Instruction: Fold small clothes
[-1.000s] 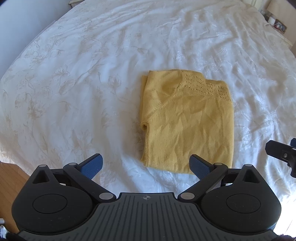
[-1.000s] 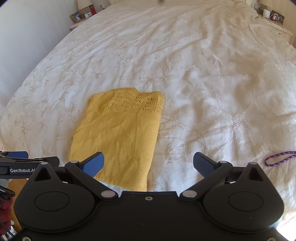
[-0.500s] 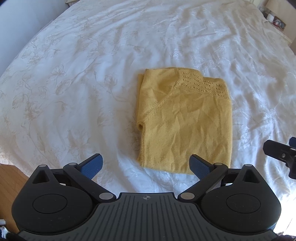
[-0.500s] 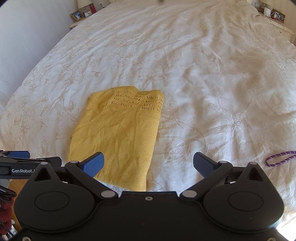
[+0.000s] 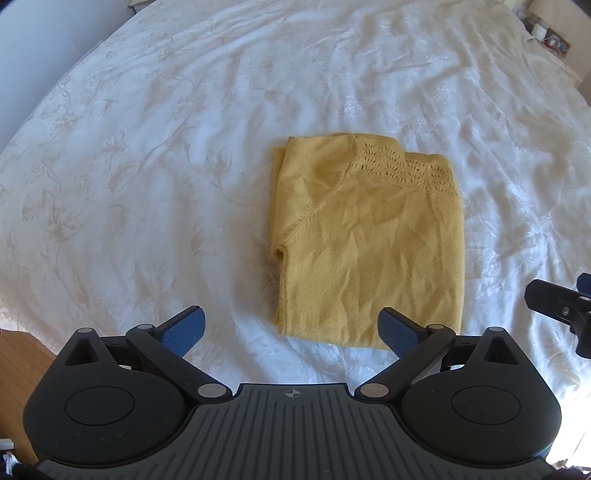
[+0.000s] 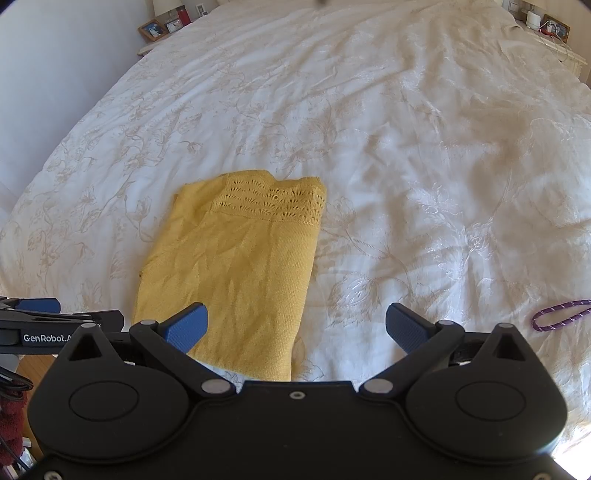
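Item 1: yellow knit garment (image 5: 369,243), folded into a rough rectangle. It lies flat on the bed (image 5: 147,147), near the bed's near edge and toward its left side as you see it through your right wrist camera. The openwork lace band (image 6: 273,201) runs along the garment's far end; a diagonal seam crosses the upper left part in your left wrist view. The cloth is creased but no sleeve sticks out.

Item 2: bed cover, white with a pale floral pattern, wrinkled across its whole width. It carries the garment.

Item 3: your left gripper (image 5: 291,326). Fingers spread wide, nothing between them. It hovers over the near edge of the bed, with the garment's near hem just ahead; the right blue pad (image 5: 397,328) overlaps the hem's right corner in view, though you cannot tell whether it touches.

Item 4: your right gripper (image 6: 297,325). Fingers spread wide, holding nothing. Its left pad (image 6: 186,326) sits in front of the garment's near end; contact cannot be told.

Item 5: purple cord (image 6: 561,314), looped, on the bed cover toward the right edge, well apart from the garment.

Item 6: framed pictures (image 6: 151,28) on a bedside stand beyond the bed's far left corner.

Item 7: wooden floor (image 5: 22,354), beside the bed's near left corner.
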`<state>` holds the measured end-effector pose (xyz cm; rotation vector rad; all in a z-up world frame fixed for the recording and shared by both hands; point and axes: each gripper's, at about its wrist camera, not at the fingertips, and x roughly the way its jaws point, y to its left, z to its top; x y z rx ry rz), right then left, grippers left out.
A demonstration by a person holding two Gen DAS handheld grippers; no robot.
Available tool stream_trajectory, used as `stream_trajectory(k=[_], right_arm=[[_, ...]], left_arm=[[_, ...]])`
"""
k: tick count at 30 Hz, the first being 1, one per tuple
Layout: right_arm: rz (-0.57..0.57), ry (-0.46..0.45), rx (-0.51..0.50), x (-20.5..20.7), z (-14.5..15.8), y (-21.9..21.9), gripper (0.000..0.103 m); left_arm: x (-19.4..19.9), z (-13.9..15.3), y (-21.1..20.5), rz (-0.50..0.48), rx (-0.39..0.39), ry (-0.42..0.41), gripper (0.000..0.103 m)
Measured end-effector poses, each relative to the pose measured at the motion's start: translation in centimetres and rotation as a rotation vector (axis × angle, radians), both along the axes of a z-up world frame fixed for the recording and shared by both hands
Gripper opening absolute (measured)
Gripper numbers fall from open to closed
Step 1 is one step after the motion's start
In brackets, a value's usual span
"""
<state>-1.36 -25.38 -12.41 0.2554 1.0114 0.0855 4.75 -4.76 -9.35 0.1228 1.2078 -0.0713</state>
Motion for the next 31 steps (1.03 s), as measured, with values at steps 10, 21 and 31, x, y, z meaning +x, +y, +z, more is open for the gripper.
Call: stream_trajectory(k=[10,21,31], right_arm=[[0.001,0.006,0.006,0.21,-0.22,0.0,0.102],[0.001,0.022,0.02,0.45,-0.69,0.0,0.102],[-0.008,0.03,0.033,0.51,-0.84,-0.02,0.102]], left_arm=[[0.27,-0.23,0.48,0.003,0.005,0.008,0.101],[0.34,-0.5,0.43,0.005,0.001,0.019,0.101],[0.37,-0.57,0.21,-0.002,0.004,0.022,0.101]])
